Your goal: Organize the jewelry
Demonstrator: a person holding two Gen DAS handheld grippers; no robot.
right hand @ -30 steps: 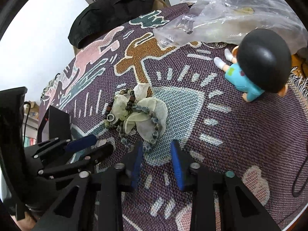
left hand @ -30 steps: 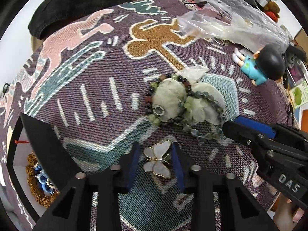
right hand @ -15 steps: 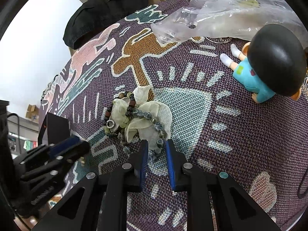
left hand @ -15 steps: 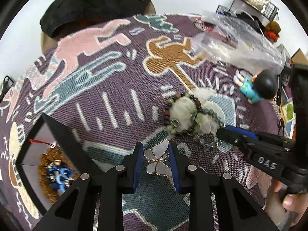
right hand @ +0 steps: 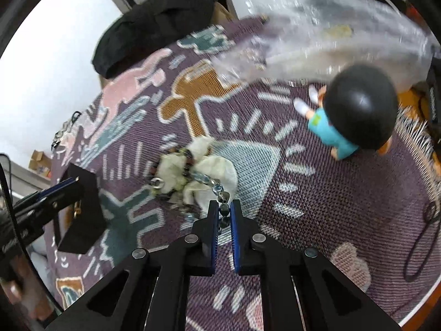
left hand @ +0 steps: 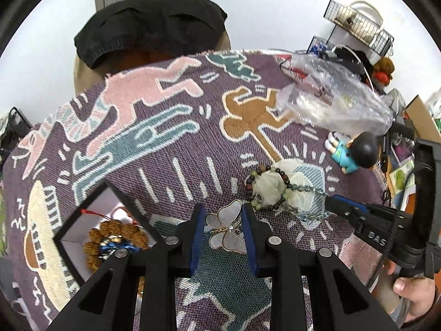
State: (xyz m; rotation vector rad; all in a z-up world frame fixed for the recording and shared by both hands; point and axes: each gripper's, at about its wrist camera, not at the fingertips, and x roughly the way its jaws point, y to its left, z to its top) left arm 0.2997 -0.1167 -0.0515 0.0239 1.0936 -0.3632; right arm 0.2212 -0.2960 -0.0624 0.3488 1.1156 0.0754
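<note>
My left gripper is shut on a pearly white butterfly brooch and holds it above the patterned cloth. A black jewelry box lies open at the lower left with a brown bead bracelet and blue pieces inside. My right gripper is shut on a blue-grey bead bracelet. That bracelet trails from a pale tissue wad where a dark bead bracelet also lies. The right gripper shows in the left wrist view beside the wad.
A big-headed toy figure in a blue shirt lies at the right. A crumpled clear plastic bag sits at the back right. The purple woven cloth covers the round table. A black garment hangs on a chair behind.
My left gripper closed on the butterfly brooch and lifted it. My right gripper moved to the tissue wad and closed on the blue-grey bracelet.
</note>
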